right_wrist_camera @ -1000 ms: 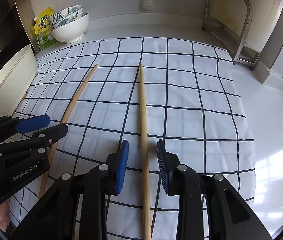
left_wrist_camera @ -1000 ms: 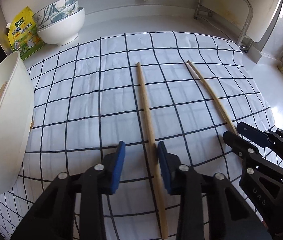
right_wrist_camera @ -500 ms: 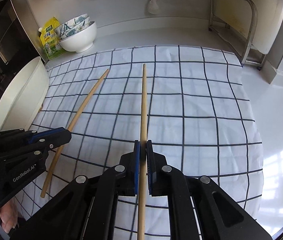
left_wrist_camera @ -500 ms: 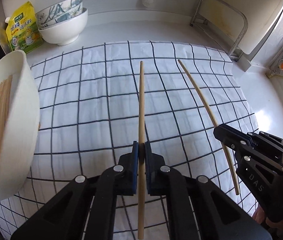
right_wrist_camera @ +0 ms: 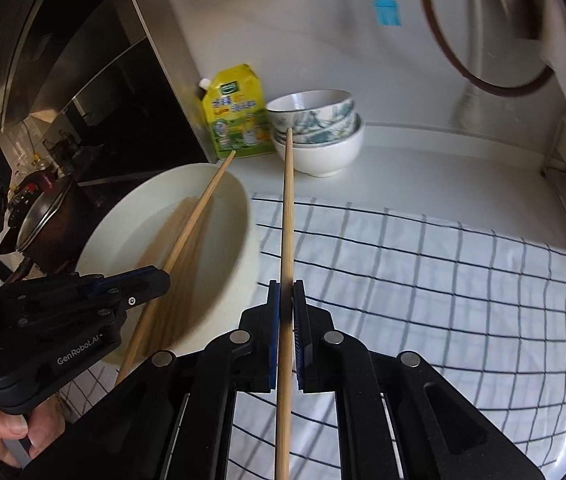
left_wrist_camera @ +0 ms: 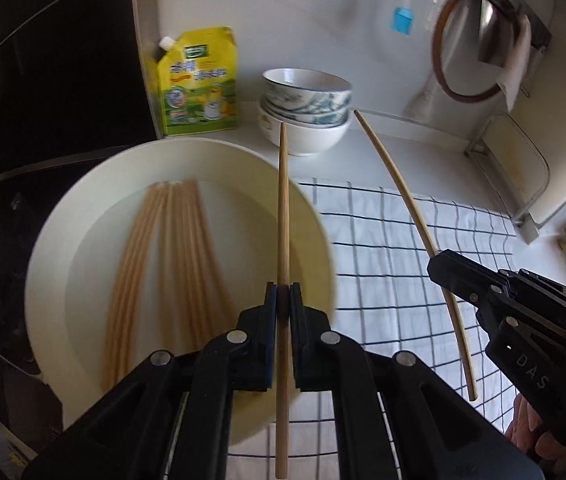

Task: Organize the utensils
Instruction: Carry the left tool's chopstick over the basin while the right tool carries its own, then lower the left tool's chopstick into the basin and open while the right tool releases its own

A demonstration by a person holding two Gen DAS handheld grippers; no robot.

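My left gripper (left_wrist_camera: 283,292) is shut on a wooden chopstick (left_wrist_camera: 283,208) and holds it in the air over the right part of a large white plate (left_wrist_camera: 63,240). Several chopsticks (left_wrist_camera: 163,260) lie on that plate. My right gripper (right_wrist_camera: 286,290) is shut on a second chopstick (right_wrist_camera: 287,208), held above the checked cloth (right_wrist_camera: 423,272) just right of the plate (right_wrist_camera: 239,240). The right gripper (left_wrist_camera: 439,268) also shows in the left wrist view with its chopstick (left_wrist_camera: 403,200). The left gripper (right_wrist_camera: 159,278) and its chopstick (right_wrist_camera: 199,204) show in the right wrist view.
Stacked bowls (left_wrist_camera: 307,120) and a yellow pouch (left_wrist_camera: 199,80) stand at the back by the wall. A dark pot (right_wrist_camera: 47,216) sits on the stove left of the plate. A metal rack (left_wrist_camera: 515,168) stands at the far right. Utensils hang on the wall.
Both grippers closed on the chopsticks that lay on the cloth, lifted them, and swung left toward the plate. The left one is now over the plate.
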